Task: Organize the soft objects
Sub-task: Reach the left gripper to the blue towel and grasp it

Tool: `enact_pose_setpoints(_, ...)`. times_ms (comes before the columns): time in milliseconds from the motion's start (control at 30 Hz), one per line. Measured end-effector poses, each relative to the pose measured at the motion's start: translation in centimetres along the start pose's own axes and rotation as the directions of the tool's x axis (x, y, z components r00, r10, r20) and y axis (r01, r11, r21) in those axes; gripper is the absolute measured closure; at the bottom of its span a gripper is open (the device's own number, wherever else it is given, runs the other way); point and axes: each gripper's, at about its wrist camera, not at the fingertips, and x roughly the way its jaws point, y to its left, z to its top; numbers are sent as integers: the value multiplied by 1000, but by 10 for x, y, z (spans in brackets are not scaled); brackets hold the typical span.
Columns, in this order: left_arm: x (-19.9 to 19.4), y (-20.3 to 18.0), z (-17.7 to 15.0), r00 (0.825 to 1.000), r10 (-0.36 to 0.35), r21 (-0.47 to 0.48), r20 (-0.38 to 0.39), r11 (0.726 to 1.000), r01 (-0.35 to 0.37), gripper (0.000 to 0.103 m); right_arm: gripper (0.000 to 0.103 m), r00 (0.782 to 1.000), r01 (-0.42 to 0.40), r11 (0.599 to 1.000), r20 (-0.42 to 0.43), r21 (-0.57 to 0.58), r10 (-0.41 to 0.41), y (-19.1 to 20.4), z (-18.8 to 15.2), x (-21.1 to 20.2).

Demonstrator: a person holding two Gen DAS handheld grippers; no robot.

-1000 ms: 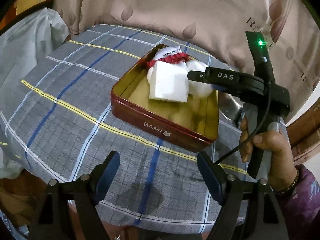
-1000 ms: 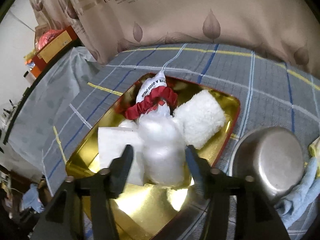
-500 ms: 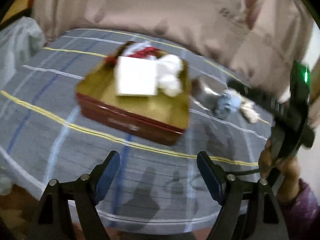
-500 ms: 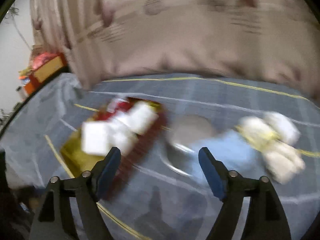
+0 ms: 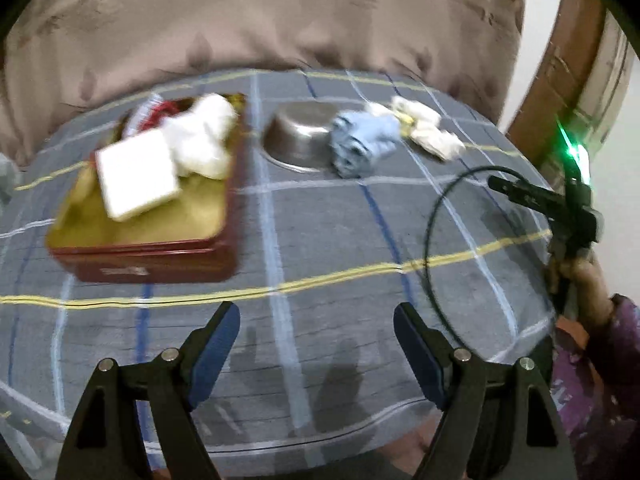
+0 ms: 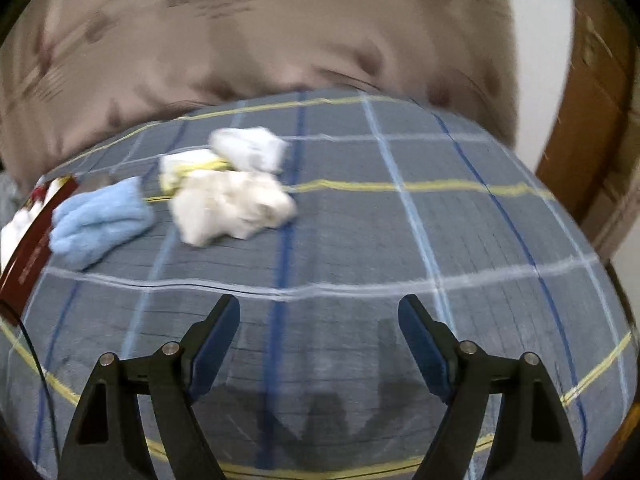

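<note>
A red tin with a gold inside (image 5: 140, 236) sits left on the checked cloth and holds a white foam block (image 5: 136, 178), fluffy white pieces (image 5: 200, 140) and a red band. A light blue towel (image 5: 360, 144) (image 6: 96, 220) lies beside a steel bowl (image 5: 298, 136). A white fluffy cloth (image 6: 232, 206) and other white and yellow pieces (image 6: 224, 156) lie right of the towel. My left gripper (image 5: 316, 340) is open and empty above the near cloth. My right gripper (image 6: 318, 334) is open and empty, short of the white cloth; its body shows at the right of the left wrist view (image 5: 560, 208).
The table has a grey checked cloth (image 5: 320, 240) with blue and yellow lines. A beige curtain (image 5: 260, 16) hangs behind it. A wooden frame (image 5: 560, 64) stands at the back right. A black cable (image 5: 430, 240) loops from the right gripper.
My right gripper has let go of the white piece in the tin, opened, and swung right toward the loose cloths. My left gripper's view has turned right; it stays open.
</note>
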Motion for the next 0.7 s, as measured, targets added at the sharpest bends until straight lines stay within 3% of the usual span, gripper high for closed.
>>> enact_pose_setpoints(100, 10, -10, 10, 999, -6, 11, -38, 1000, 6, 22, 21, 999, -42, 998, 24, 41, 41, -7, -2, -4)
enact_pose_setpoints(300, 20, -23, 54, 999, -28, 87, -39, 996, 31, 22, 20, 995, -92, 996, 44, 23, 90, -5, -3, -5)
enact_pose_setpoints(400, 26, -22, 90, 995, -94, 100, -20, 990, 95, 22, 20, 993, -112, 993, 51, 36, 110, -6, -3, -8)
enact_pose_setpoints(533, 54, -27, 139, 981, -176, 149, -82, 971, 186, 22, 20, 989, -138, 990, 60, 35, 136, -6, -5, -10)
enact_pose_setpoints(700, 98, -44, 173, 986, -68, 270, -154, 957, 108, 22, 19, 984, -169, 985, 66, 29, 167, -6, -5, -12)
